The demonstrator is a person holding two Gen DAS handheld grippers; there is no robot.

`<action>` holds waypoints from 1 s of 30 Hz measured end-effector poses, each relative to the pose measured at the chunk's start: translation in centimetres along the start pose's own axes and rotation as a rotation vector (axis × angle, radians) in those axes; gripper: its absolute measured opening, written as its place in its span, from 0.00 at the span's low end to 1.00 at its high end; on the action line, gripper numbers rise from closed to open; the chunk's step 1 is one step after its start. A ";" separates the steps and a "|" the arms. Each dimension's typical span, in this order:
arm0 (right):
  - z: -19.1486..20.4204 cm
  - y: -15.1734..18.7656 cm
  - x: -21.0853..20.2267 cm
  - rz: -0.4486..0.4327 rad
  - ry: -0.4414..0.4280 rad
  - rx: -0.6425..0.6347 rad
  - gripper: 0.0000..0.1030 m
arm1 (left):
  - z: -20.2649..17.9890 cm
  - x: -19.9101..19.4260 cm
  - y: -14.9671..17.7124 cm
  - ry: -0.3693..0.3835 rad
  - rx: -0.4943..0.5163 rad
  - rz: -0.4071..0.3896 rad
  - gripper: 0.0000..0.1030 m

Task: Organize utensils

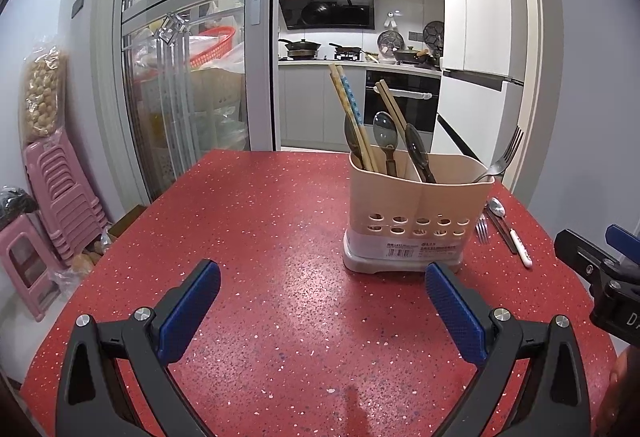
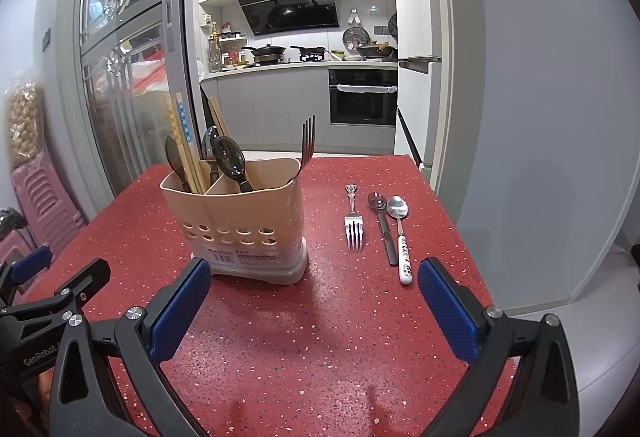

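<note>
While hovering, both hand-held grippers gape

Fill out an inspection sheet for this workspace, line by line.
Surface: red speckled table, bare in front.
Job's things: beige holder with chopsticks, dark spoons, one fork; on the table beside it, a fork, dark spoon, white-handled spoon.
Clutter: nothing seen.
Grippers: left gripper and right gripper open, empty.
Cables: nothing seen.
Surroundings: kitchen behind, pink stools at left.
</note>
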State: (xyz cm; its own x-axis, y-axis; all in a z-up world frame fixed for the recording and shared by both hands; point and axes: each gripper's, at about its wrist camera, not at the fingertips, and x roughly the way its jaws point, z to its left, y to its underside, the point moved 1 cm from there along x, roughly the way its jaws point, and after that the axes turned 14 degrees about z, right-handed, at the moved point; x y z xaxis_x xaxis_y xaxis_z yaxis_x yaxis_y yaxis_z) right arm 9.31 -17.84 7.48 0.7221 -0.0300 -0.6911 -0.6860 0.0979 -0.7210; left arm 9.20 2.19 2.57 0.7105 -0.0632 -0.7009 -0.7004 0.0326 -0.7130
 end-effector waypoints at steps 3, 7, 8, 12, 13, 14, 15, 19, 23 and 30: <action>0.0 0.0 0.0 -0.001 -0.001 -0.002 1.00 | 0.1 0.0 -0.1 0.008 -0.004 0.001 1.00; 0.1 0.0 0.0 -0.004 -0.003 -0.004 1.00 | 0.2 -0.1 -0.1 0.014 -0.009 0.000 1.00; 0.1 0.0 0.0 -0.003 -0.004 -0.005 1.00 | 0.2 -0.1 -0.1 0.015 -0.010 0.001 1.00; 0.1 0.0 0.1 -0.004 -0.007 -0.008 1.00 | 0.2 0.0 -0.1 0.016 -0.009 0.003 1.00; 0.1 0.0 0.1 -0.004 -0.007 -0.008 1.00 | 0.2 0.0 -0.1 0.015 -0.008 0.003 1.00; 0.1 0.0 0.0 -0.004 -0.007 -0.008 1.00 | 0.1 0.0 -0.1 0.015 -0.007 0.003 1.00; 0.1 0.0 0.0 -0.003 -0.008 -0.008 1.00 | 0.1 0.0 -0.1 0.016 -0.006 0.003 1.00; 0.1 0.0 0.0 -0.005 -0.007 -0.008 1.00 | 0.1 -0.1 0.0 0.018 -0.006 0.001 1.00; 0.1 0.0 0.0 -0.005 -0.007 -0.007 1.00 | 0.1 -0.2 -0.1 0.019 -0.008 -0.002 1.00; 0.1 0.0 0.0 -0.004 -0.007 -0.009 1.00 | 0.1 -0.2 -0.1 0.021 -0.010 -0.003 1.00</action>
State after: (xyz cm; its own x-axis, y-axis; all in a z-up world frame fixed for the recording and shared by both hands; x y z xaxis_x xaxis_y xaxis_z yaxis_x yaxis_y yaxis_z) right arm 9.33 -17.71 7.51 0.7253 -0.0237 -0.6880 -0.6839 0.0891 -0.7241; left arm 9.14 2.34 2.74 0.7111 -0.0842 -0.6980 -0.6990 0.0221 -0.7148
